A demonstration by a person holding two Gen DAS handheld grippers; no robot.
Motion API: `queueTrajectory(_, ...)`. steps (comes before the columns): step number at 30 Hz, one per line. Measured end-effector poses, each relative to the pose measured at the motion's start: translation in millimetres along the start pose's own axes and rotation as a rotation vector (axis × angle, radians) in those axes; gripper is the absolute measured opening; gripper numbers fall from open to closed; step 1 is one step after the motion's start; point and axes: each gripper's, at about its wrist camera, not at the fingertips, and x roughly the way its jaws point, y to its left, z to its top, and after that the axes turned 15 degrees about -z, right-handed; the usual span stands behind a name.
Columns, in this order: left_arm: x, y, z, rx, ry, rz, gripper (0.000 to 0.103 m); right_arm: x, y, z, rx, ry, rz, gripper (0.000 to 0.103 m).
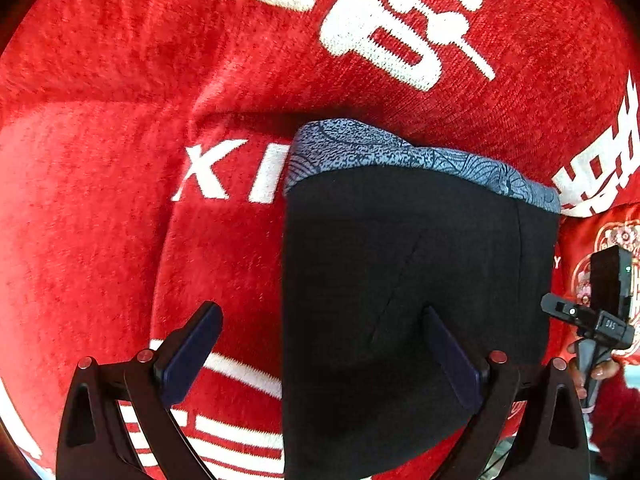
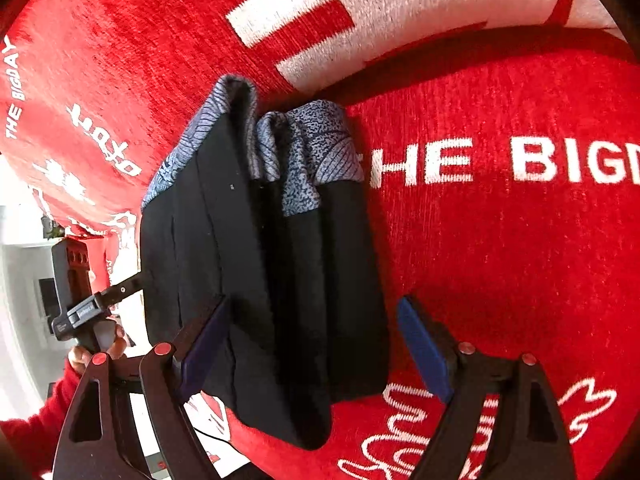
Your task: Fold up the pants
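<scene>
Folded pants on lettered blanket, both grippers over near end.

Left wrist view: pants (image 1: 400, 280) lie centre to lower right on the blanket (image 1: 100, 200), patterned hem at their upper edge; the left gripper (image 1: 320, 356) straddles their left edge, one finger (image 1: 188, 356) over blanket, the other over cloth; the right gripper (image 1: 592, 320) sits at far right. Right wrist view: pants (image 2: 280, 280) lie centre-left, the right gripper (image 2: 316, 344) spread wide around them; a hand (image 2: 92, 352) is at lower left.
</scene>
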Motion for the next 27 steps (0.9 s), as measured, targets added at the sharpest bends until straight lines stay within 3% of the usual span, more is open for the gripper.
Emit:
queueTrajectory(12, 30, -2, 7, -0.001, 0.020, -0.066, 0.102, 11, -20, 6, 0.038, 0.026, 0.088, 0.087)
queueTrajectory(20, 42, 25, -5, -0.140, 0.027, -0.199, 0.103, 14, -24, 9, -0.004, 0.020, 0.113, 0.092)
queueTrajectory(27, 44, 0, -10, -0.098, 0.008, -0.152, 0.103, 19, -7, 15, -0.040, 0.012, 0.098, 0.092)
